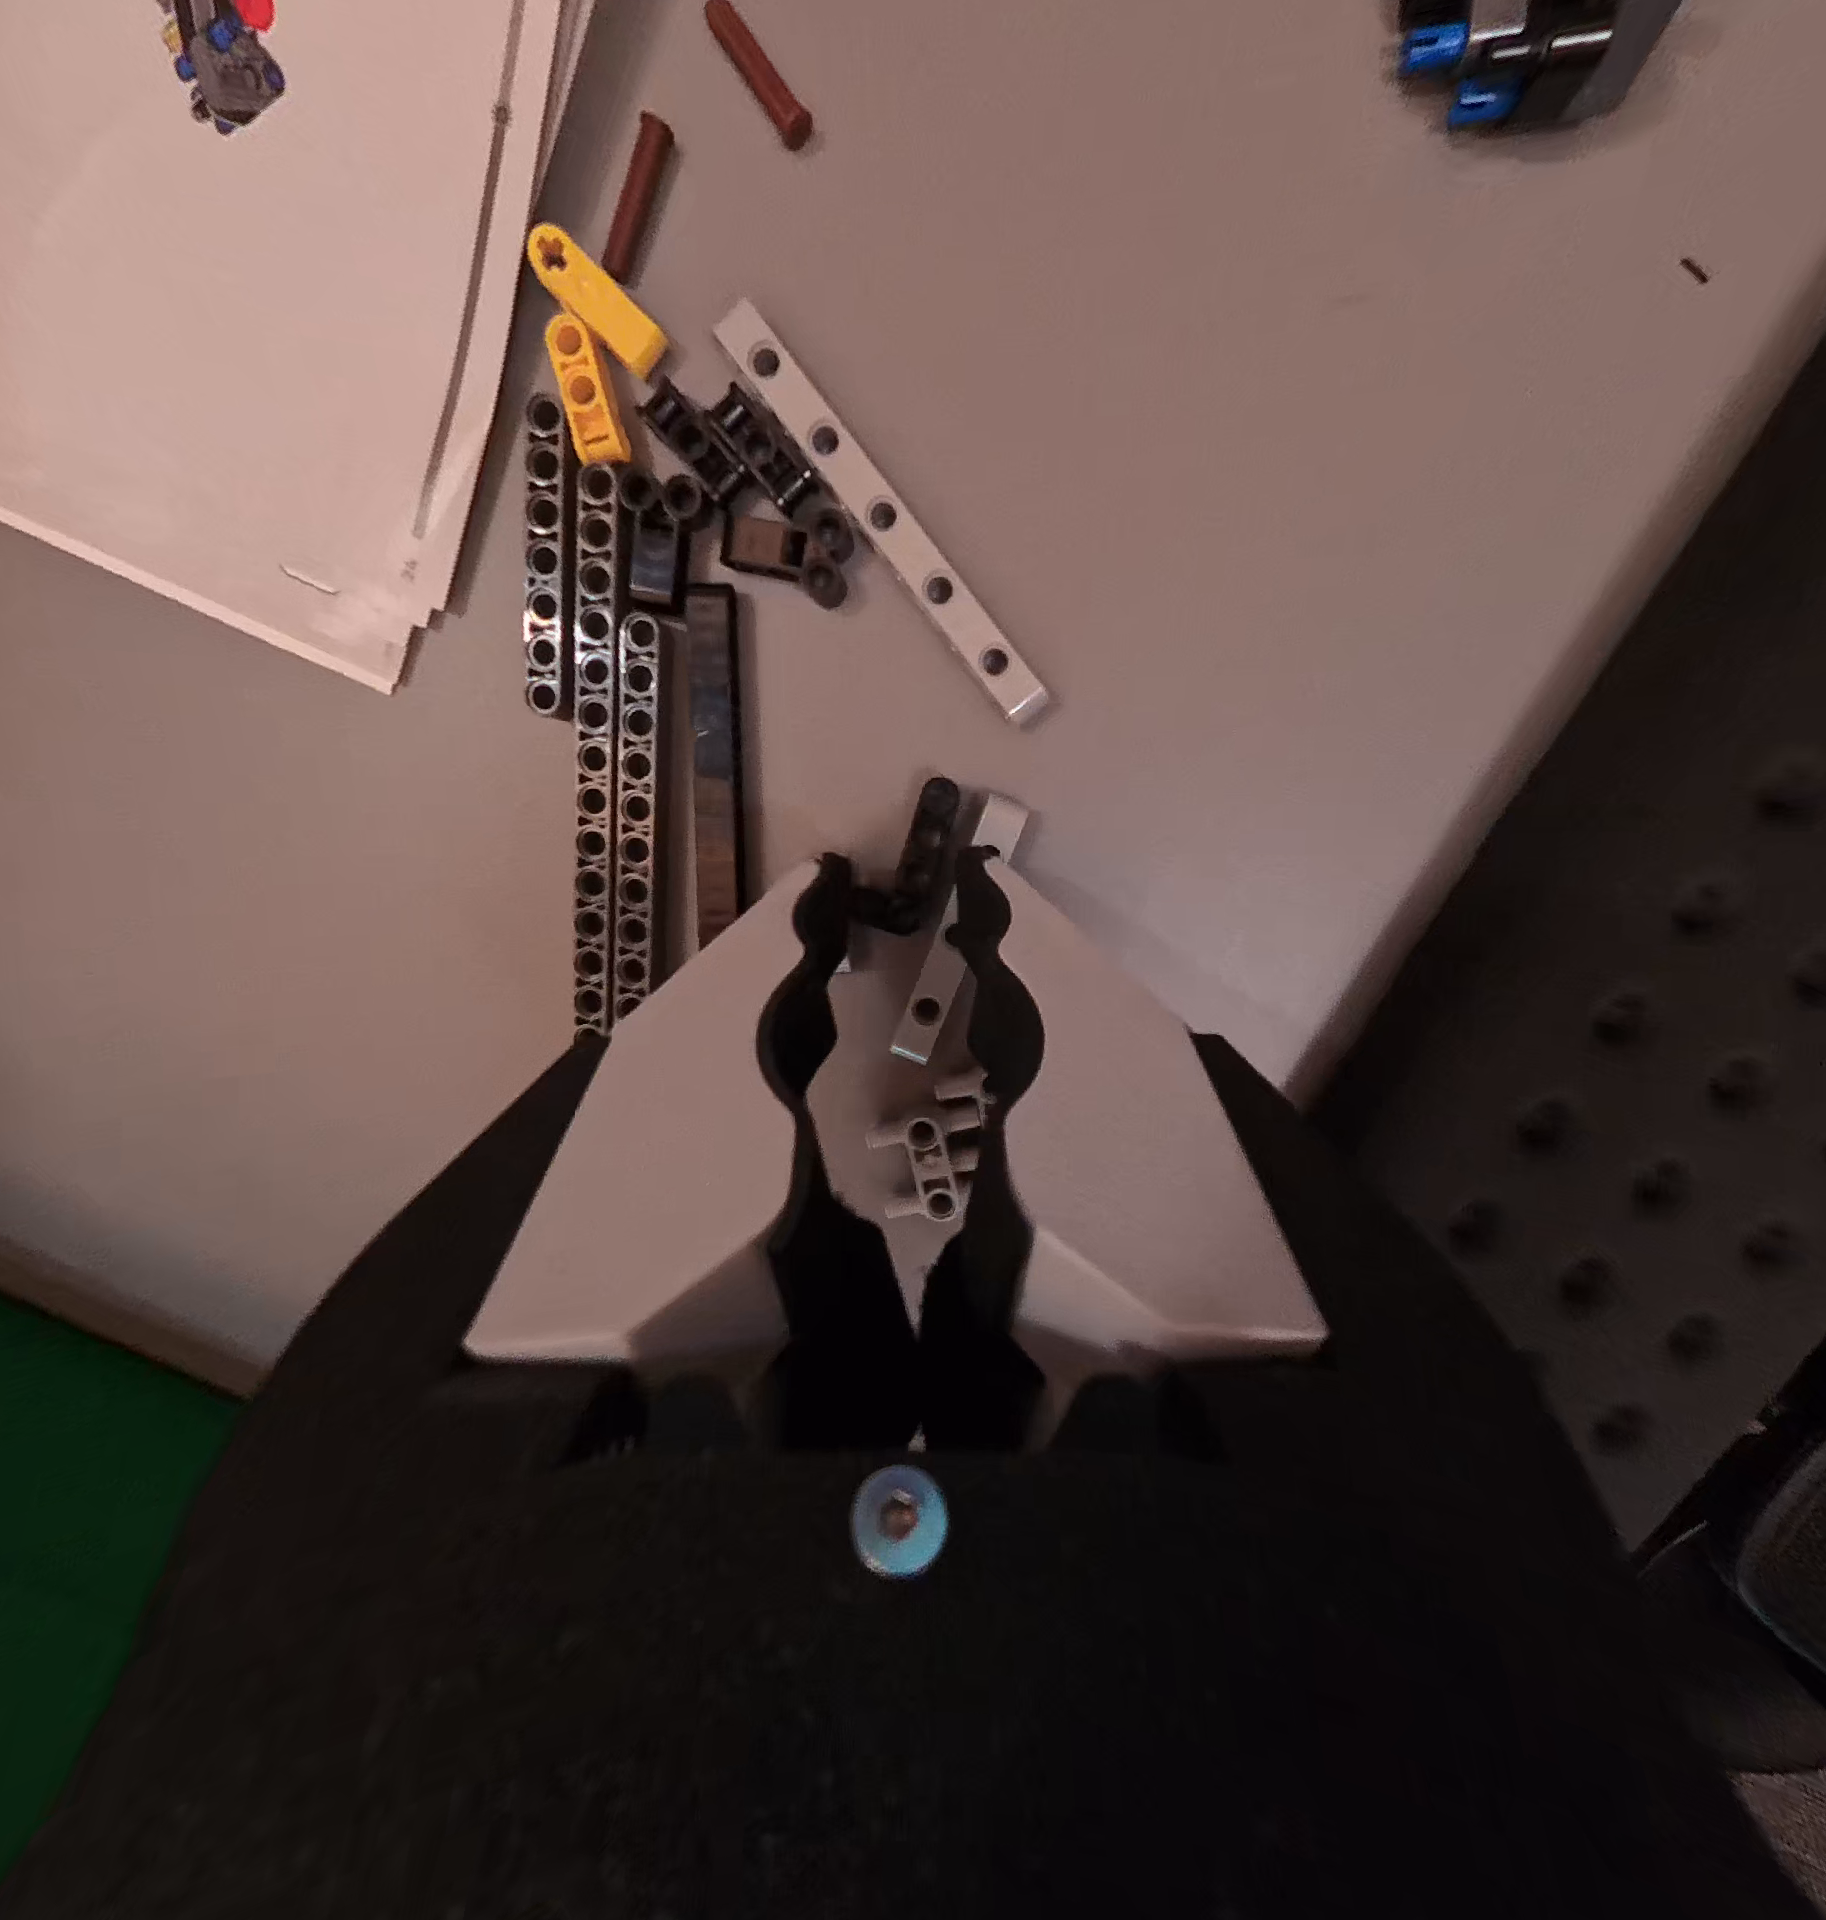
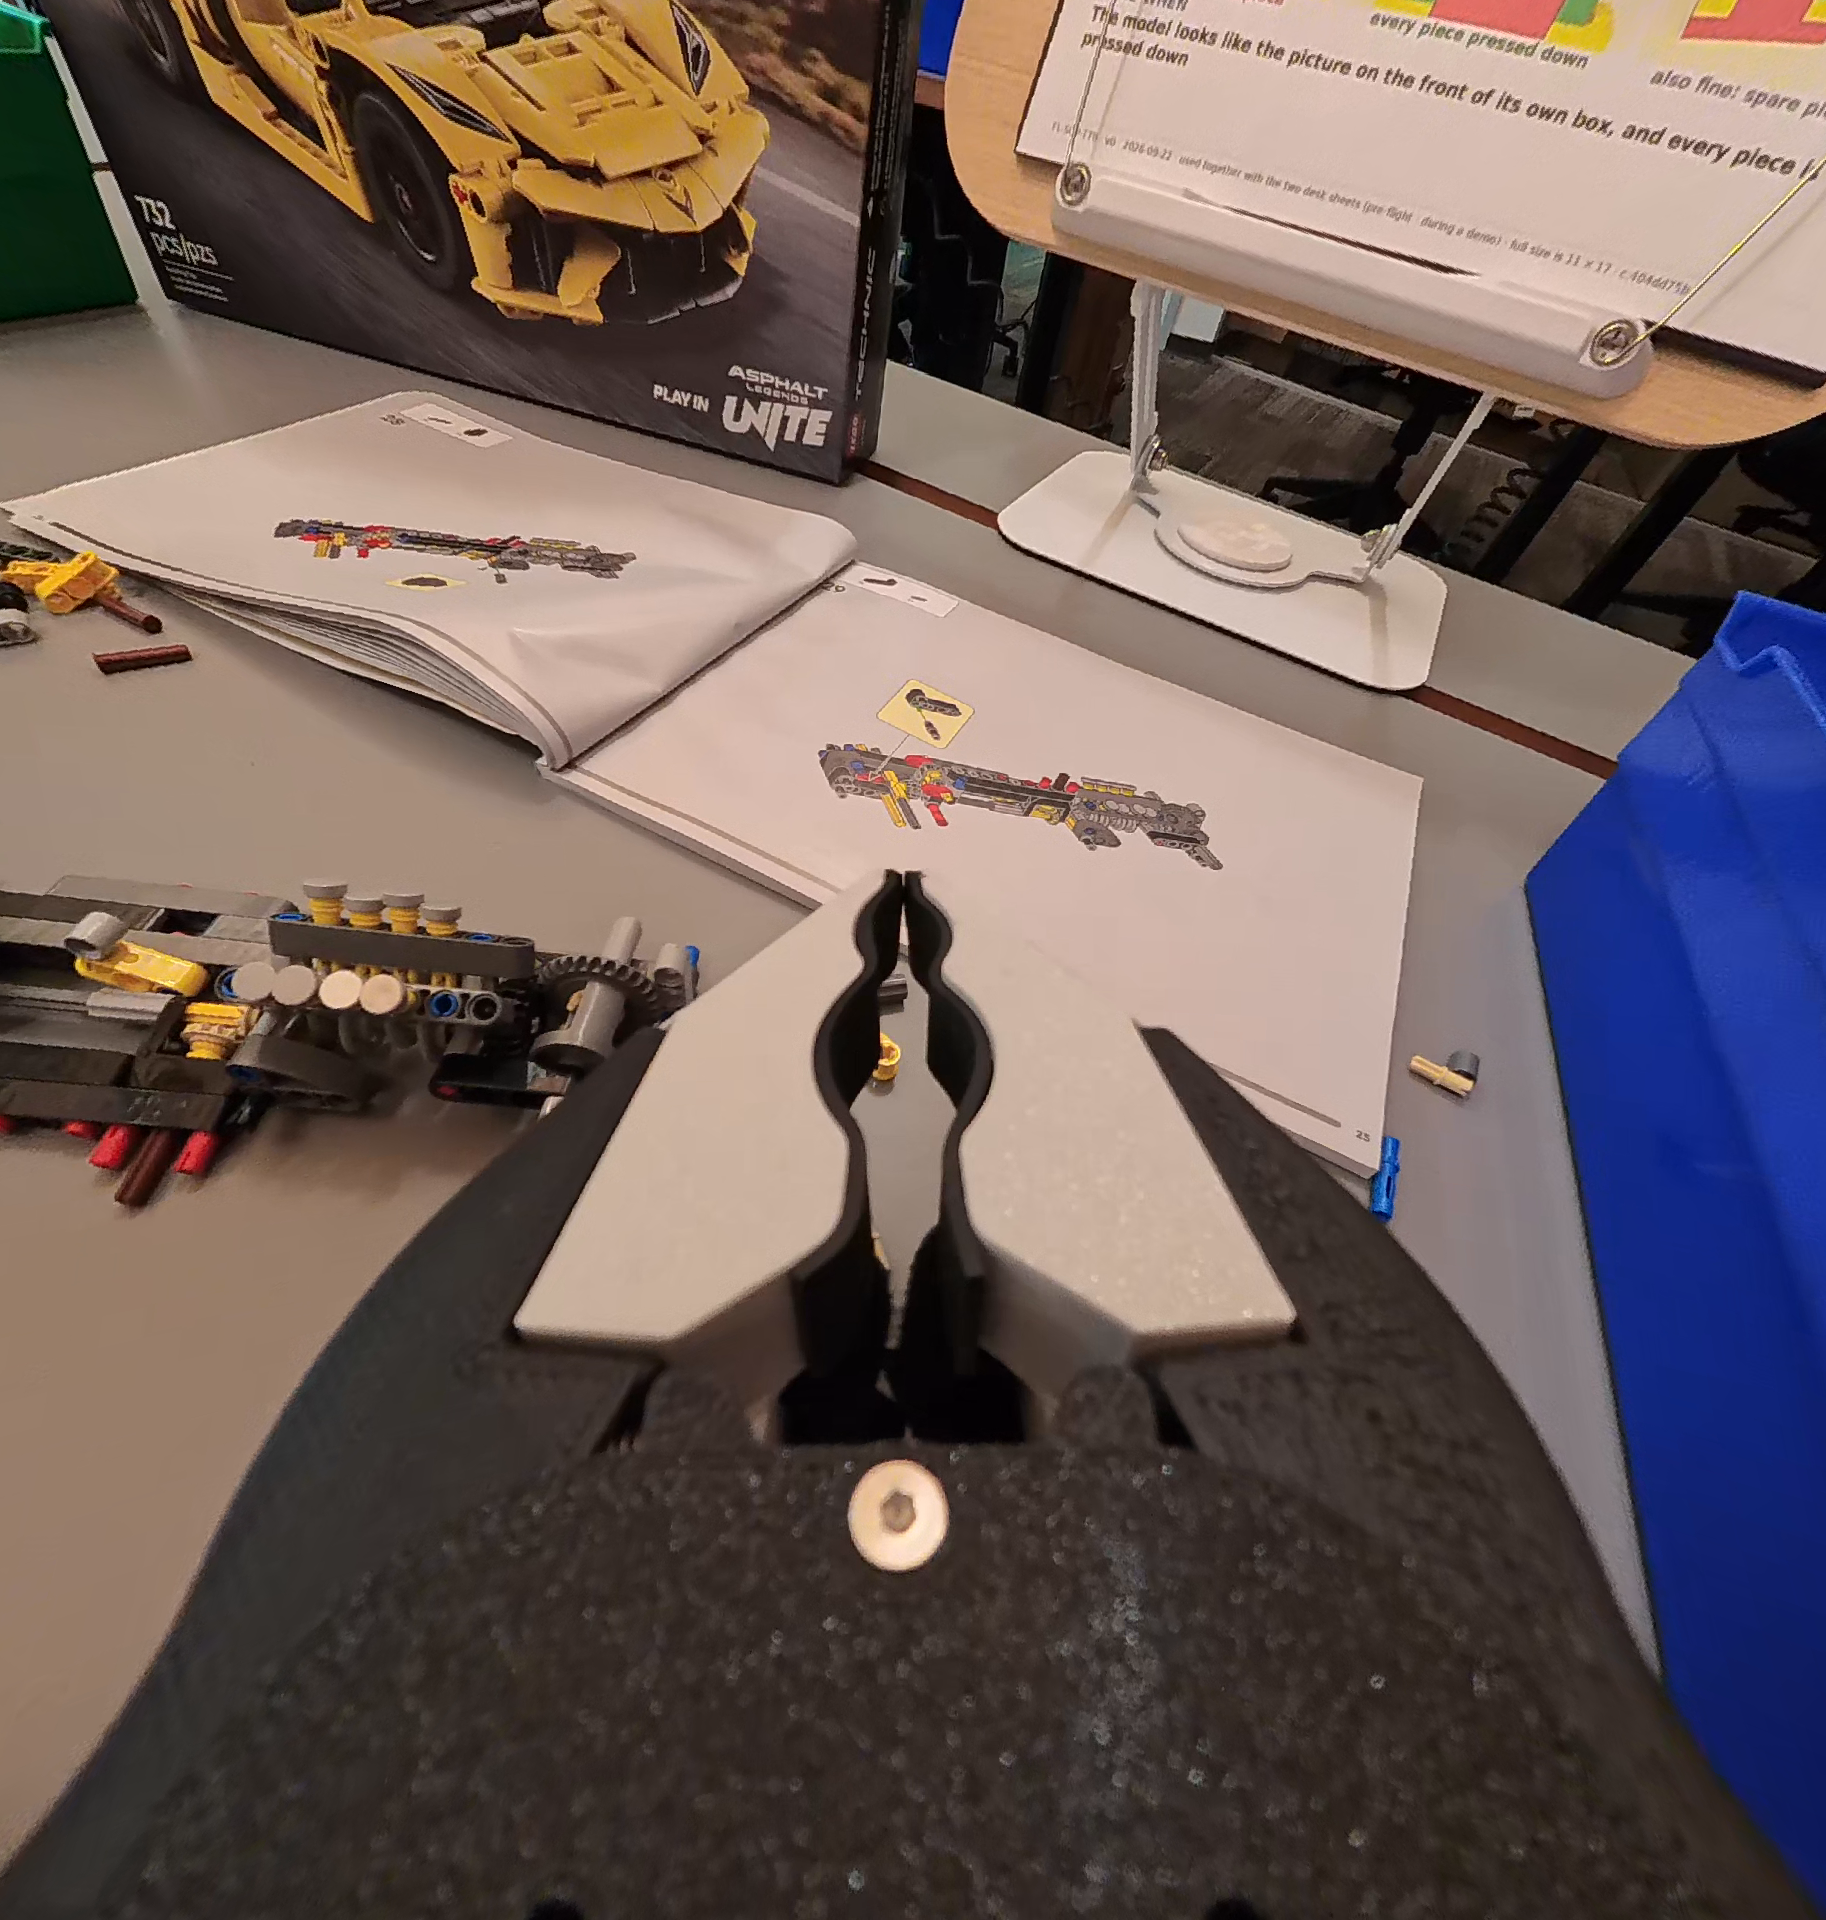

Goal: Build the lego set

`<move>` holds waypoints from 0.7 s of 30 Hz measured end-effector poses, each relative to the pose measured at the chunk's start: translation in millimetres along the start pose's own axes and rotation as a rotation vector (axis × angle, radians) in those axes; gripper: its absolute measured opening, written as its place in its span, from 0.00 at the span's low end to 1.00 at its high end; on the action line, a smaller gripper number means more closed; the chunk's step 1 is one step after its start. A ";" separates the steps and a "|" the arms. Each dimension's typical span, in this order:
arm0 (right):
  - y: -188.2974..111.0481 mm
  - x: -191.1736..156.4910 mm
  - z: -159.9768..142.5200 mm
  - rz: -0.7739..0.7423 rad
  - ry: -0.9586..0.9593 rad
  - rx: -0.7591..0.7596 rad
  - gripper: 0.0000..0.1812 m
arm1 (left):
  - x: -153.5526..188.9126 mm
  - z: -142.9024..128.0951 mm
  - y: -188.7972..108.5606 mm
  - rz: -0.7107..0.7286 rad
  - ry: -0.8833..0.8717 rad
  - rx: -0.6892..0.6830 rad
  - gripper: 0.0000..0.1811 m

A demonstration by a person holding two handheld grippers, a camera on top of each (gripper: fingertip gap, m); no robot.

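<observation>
**Left tongs over loose beams, right tongs idle**

The left tongs (image 1: 904, 868) stand parted around a small black beam (image 1: 924, 847) on the surface (image 1: 1252, 468); whether they grip it I cannot tell; the right tongs (image 2: 904, 883) are clenched on nothing above the manual (image 2: 1096, 748); the half-built chassis (image 2: 265, 997) lies to their left.

The left gripper (image 1: 904, 868) points steeply down, its fingers (image 1: 826, 904) a little apart at the tips. The right gripper (image 2: 904, 883) is level and low, its fingertips pressed together.
</observation>
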State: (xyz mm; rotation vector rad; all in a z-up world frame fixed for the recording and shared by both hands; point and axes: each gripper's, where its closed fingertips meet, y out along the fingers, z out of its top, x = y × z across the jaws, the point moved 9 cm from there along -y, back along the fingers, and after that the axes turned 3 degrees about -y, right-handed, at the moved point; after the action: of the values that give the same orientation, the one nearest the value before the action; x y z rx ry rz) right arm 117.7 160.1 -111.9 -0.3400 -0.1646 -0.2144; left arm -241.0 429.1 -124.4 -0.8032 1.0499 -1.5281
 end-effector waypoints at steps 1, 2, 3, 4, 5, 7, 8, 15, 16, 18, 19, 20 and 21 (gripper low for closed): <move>0.0 -0.1 -0.1 0.001 0.000 -0.001 0.00 | 1.6 0.5 0.3 -0.004 0.003 0.002 0.10; 0.1 -0.1 -0.2 0.001 0.000 -0.002 0.00 | 3.3 1.1 0.4 -0.008 0.008 0.003 0.10; 0.2 -0.1 -0.2 0.001 0.000 -0.002 0.00 | 3.9 1.9 0.6 -0.002 0.014 0.004 0.11; 0.3 -0.1 -0.1 0.001 0.000 -0.001 0.00 | 4.2 2.5 0.8 0.002 0.018 0.004 0.11; 0.3 -0.2 -0.2 0.002 0.000 -0.001 0.00 | 4.8 2.9 1.1 -0.004 0.021 0.002 0.10; 0.5 -0.3 -0.3 0.003 -0.001 -0.003 0.00 | 5.7 4.1 1.6 -0.023 0.034 -0.005 0.08; 0.6 -0.6 -0.3 0.003 -0.003 -0.002 0.00 | 5.4 4.9 1.6 -0.032 0.041 -0.015 0.06; 0.5 -0.1 -0.7 0.010 0.006 -0.001 0.00 | -6.2 18.9 -11.0 -0.086 0.100 -0.068 0.11; 0.3 0.0 -0.8 0.010 0.006 -0.001 0.00 | -7.8 21.5 -13.7 -0.101 0.102 -0.066 0.11; 0.5 -0.6 -0.7 0.011 0.001 -0.002 0.00 | -7.8 23.3 -14.1 -0.124 0.132 -0.095 0.09; 0.7 -1.0 -0.8 0.011 -0.002 -0.004 0.00 | -7.2 23.1 -12.5 -0.123 0.153 -0.117 0.09; 0.8 -1.3 -0.7 0.010 -0.006 -0.004 0.00 | -7.1 22.9 -10.6 -0.115 0.171 -0.137 0.09; 0.8 -1.6 -0.6 0.011 -0.008 -0.004 0.00 | -6.9 22.9 -8.7 -0.112 0.181 -0.150 0.09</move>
State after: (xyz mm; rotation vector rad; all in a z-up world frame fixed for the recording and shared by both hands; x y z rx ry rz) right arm 116.5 161.0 -113.0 -0.3453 -0.1707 -0.2026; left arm -222.3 431.5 -107.4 -0.8508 1.2839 -1.6554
